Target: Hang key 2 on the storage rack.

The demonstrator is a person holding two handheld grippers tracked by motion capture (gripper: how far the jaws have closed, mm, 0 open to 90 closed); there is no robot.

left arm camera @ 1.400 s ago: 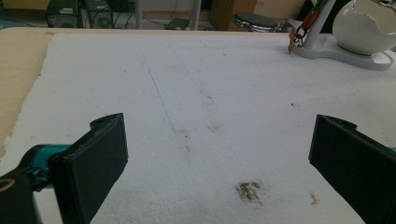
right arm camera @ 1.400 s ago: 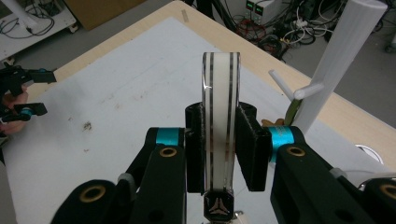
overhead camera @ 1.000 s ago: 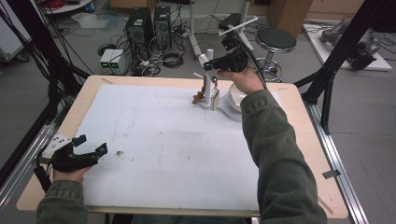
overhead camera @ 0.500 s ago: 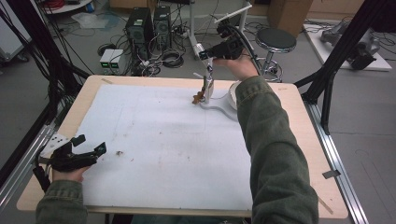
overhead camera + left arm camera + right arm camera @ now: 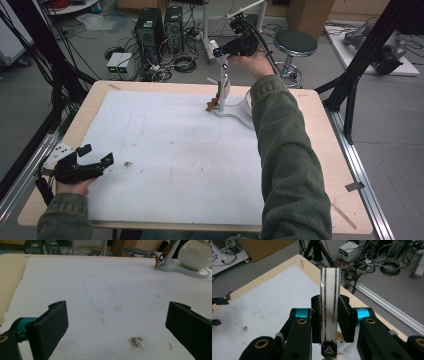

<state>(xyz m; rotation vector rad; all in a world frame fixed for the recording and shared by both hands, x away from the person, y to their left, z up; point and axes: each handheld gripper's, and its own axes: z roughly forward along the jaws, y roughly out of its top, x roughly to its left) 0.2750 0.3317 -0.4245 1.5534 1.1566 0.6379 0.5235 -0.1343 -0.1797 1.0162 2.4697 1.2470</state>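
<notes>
A white lamp-like stand has a curved base [image 5: 234,113] at the far middle of the white mat [image 5: 165,150]. Its flat white arm [image 5: 224,82] with dark stripes rises from that base. My right gripper [image 5: 223,56] is shut on the arm's upper end; in the right gripper view the striped arm [image 5: 330,290] stands pinched between the pads [image 5: 345,315]. A small brown tag [image 5: 213,104] hangs by the arm's foot. My left gripper [image 5: 96,154] rests at the table's near left, open with nothing in it. In the left gripper view the base [image 5: 175,265] and a white globe [image 5: 196,253] lie far ahead.
The wooden table [image 5: 320,125] shows around the mat, with a metal rail [image 5: 362,170] along its right side. Beyond the far edge stand computer boxes [image 5: 160,25], cables and a stool [image 5: 296,42]. A dark smudge [image 5: 136,342] marks the mat near my left gripper.
My right gripper has moved toward the far edge and slightly up, still shut on the striped arm, which now stands more upright. The left gripper has stayed put.
</notes>
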